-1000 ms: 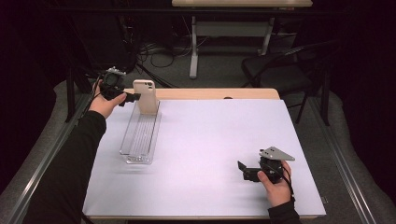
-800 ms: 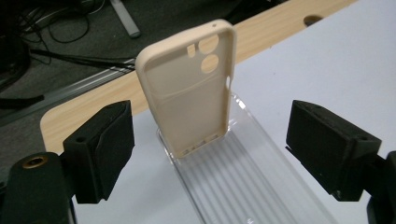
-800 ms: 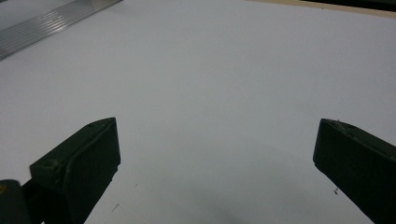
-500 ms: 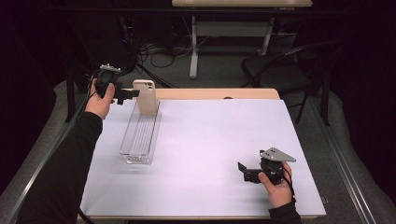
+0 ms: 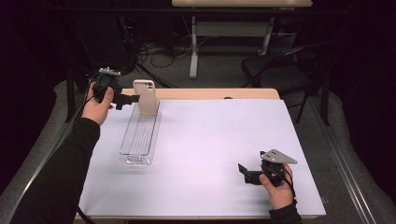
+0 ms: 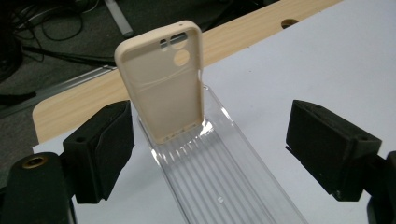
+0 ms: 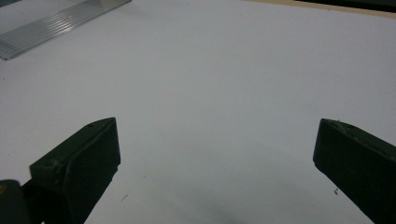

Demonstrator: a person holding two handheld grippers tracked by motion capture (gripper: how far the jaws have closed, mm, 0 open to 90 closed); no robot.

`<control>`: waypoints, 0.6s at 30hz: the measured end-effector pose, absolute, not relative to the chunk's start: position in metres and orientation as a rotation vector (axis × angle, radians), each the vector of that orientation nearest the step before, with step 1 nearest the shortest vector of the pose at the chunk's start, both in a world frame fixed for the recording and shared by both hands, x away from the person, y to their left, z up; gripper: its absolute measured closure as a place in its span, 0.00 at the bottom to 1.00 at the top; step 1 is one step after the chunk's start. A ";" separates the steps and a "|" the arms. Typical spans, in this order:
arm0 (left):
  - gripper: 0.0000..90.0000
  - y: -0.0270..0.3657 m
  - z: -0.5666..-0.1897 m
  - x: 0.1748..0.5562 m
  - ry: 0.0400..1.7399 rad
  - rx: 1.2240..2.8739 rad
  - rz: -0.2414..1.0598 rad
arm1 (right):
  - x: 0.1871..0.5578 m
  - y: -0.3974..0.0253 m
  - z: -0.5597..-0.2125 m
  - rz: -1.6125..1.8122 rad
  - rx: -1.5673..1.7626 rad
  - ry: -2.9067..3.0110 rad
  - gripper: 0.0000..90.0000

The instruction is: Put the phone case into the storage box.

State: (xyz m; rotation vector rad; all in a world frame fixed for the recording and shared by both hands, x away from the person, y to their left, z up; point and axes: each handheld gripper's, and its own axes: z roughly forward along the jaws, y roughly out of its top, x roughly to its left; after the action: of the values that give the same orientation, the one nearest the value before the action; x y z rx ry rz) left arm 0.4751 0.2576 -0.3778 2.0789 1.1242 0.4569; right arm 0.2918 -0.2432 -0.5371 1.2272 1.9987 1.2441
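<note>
A beige phone case (image 6: 162,88) stands upright at the far end of a clear ribbed tray (image 5: 140,136), its open inside with camera cutouts facing the left gripper (image 6: 210,140). That gripper's jaws are spread wide, off the case. The tray lies toward 10 o'clock on the white table (image 5: 215,140), near its far wooden edge. Toward 4 o'clock the right gripper (image 5: 243,171) rests, jaws apart and holding nothing, broad bare surface around it.

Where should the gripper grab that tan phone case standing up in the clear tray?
Probably by the upper part of the phone case, one jaw on each long side edge. It stands nearly upright at the far end of the tray, so its top is free. The open left gripper already faces it.
</note>
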 end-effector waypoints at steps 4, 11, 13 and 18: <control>0.17 0.254 -0.373 0.464 1.109 2.082 0.456 | 0.292 -0.243 -0.537 1.242 1.219 2.007 0.00; 0.17 0.246 -0.367 0.445 1.060 2.101 0.439 | 0.292 -0.243 -0.537 1.245 1.218 2.007 0.00; 0.17 0.244 -0.366 0.439 1.049 2.087 0.423 | 0.292 -0.243 -0.537 1.246 1.218 2.007 0.00; 0.17 0.241 -0.364 0.425 1.004 2.074 0.414 | 0.291 -0.244 -0.538 1.240 1.230 2.009 0.00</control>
State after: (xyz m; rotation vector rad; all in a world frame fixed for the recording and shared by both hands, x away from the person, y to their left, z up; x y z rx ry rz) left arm 0.4252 0.2411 -0.3641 2.0744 1.0043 0.4144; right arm 0.2914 -0.2439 -0.5376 1.2296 2.0089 1.2403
